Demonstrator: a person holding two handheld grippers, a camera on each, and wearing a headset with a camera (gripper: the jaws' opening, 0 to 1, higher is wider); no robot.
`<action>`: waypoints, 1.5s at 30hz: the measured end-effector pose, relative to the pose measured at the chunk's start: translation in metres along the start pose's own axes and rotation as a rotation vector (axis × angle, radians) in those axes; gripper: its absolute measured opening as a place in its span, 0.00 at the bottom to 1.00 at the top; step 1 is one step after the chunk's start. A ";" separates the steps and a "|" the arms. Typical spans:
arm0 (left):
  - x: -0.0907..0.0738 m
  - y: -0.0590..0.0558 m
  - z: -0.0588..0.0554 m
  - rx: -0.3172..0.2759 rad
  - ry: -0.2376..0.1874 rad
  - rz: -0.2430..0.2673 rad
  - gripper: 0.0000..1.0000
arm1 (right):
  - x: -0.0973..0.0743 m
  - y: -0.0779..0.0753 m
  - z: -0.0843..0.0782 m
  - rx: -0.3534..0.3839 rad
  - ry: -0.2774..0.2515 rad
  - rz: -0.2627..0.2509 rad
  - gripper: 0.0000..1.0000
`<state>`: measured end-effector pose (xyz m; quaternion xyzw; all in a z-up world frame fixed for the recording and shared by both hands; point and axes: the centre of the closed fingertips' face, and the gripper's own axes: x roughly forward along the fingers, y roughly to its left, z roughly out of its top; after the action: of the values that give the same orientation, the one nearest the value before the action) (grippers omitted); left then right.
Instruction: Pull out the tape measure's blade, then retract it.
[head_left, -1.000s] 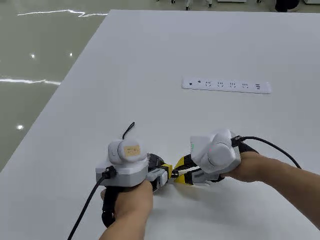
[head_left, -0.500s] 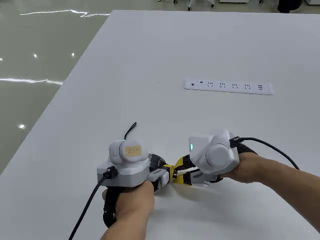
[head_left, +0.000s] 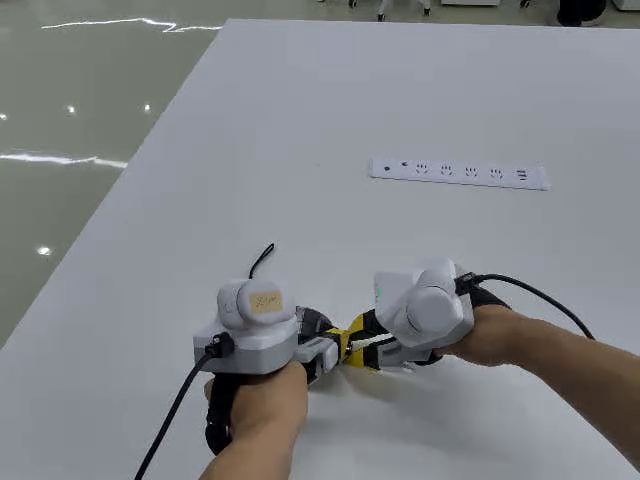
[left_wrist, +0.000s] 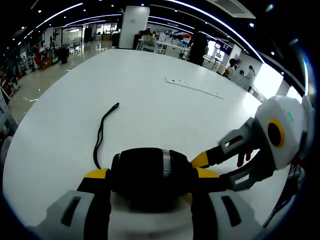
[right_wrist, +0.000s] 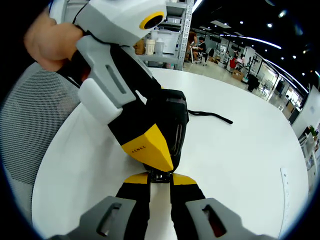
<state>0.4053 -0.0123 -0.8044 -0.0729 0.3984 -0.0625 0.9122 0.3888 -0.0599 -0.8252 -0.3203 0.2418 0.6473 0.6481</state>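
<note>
A black tape measure (left_wrist: 150, 167) sits clamped between the yellow-tipped jaws of my left gripper (left_wrist: 150, 176). Its black wrist strap (left_wrist: 102, 127) trails away across the white table. In the head view the left gripper (head_left: 333, 350) and the right gripper (head_left: 356, 347) meet nose to nose near the table's front edge, with the tape measure (head_left: 313, 322) between them. In the right gripper view my right gripper (right_wrist: 160, 180) is shut on the small blade hook (right_wrist: 160, 175) at the mouth of the case (right_wrist: 172, 117). Almost no blade shows.
A white power strip (head_left: 460, 172) lies further back on the table (head_left: 300, 150). The table's left edge drops to a glossy floor (head_left: 70, 110). A grey mesh chair (right_wrist: 35, 135) stands close behind the left hand. Cables run from both grippers.
The right gripper has edged slightly toward the left gripper, narrowing the gap between them. Both grips are unchanged.
</note>
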 end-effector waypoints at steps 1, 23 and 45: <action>0.000 0.000 0.000 -0.001 0.001 0.001 0.61 | 0.000 0.000 0.000 -0.003 0.005 -0.004 0.15; 0.000 -0.001 -0.001 0.009 0.004 0.007 0.62 | 0.002 -0.002 -0.002 0.010 0.015 -0.021 0.15; -0.007 0.001 -0.017 0.149 0.088 -0.034 0.56 | 0.004 -0.003 -0.005 0.009 0.052 -0.052 0.17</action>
<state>0.3876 -0.0112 -0.8111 -0.0088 0.4309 -0.1108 0.8956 0.3922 -0.0604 -0.8310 -0.3401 0.2530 0.6206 0.6597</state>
